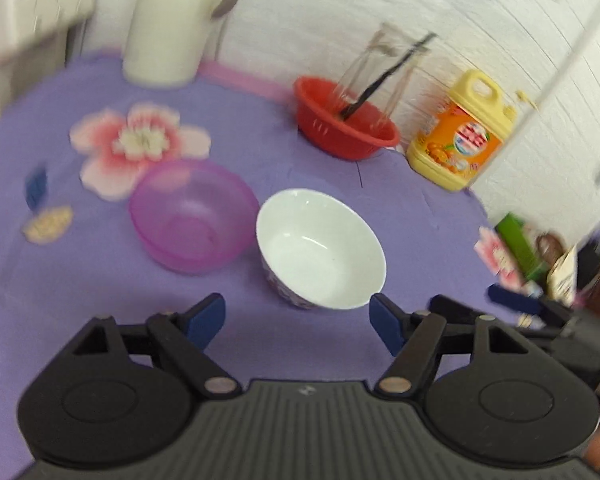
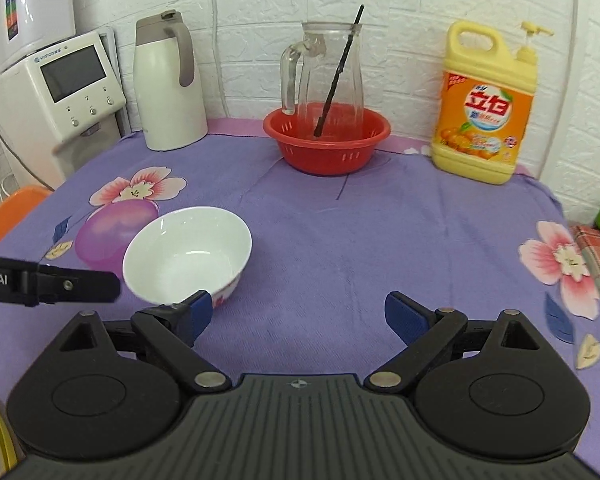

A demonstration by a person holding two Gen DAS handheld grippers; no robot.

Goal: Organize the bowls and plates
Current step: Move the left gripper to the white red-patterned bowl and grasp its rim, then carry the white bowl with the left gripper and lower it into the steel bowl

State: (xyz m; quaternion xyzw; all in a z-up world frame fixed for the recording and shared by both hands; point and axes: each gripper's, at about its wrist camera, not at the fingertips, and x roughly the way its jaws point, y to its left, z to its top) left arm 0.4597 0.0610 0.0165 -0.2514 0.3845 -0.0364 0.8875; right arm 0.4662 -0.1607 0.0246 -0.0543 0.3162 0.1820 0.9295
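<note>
left wrist view: left gripper (image 1: 298, 322) jaws wide apart, empty, white bowl (image 1: 320, 250) just ahead beside pink bowl (image 1: 194, 216). right gripper (image 2: 298, 316) jaws likewise spread, holding nothing.

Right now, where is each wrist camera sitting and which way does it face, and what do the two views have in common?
Left wrist: low over the purple tablecloth, facing the white bowl and pink bowl; left gripper open, right gripper's arm at the right edge.
Right wrist: further right, facing the back wall, red basket ahead; right gripper open, left gripper entering from the left.
Shared: both bowls, basket, thermos, detergent bottle.
</note>
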